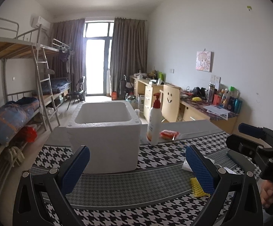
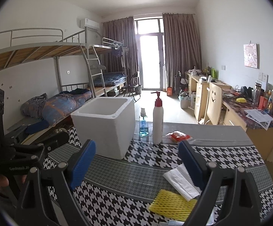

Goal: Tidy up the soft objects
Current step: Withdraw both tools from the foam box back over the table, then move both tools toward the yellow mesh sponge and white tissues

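A white foam box (image 1: pixel 106 131) (image 2: pixel 106 124) stands open-topped on the houndstooth tablecloth. My left gripper (image 1: pixel 136 167) hovers open just in front of it, nothing between its blue pads. My right gripper (image 2: pixel 136 165) is open too, over the cloth to the right of the box. A yellow foam net sleeve (image 2: pixel 171 205) (image 1: pixel 197 187) lies near the right gripper's right finger, with a white tissue (image 2: pixel 181 181) (image 1: pixel 186 164) partly over it. A red soft packet (image 1: pixel 169 134) (image 2: pixel 179 136) rests near the table's far edge.
A white pump bottle with a red top (image 1: pixel 154 122) (image 2: pixel 158 118) stands right of the box, a blue liquid bottle (image 2: pixel 143 122) beside it. Bunk beds line the left wall, desks and a chair the right. A hand (image 1: pixel 268 192) holds the right gripper.
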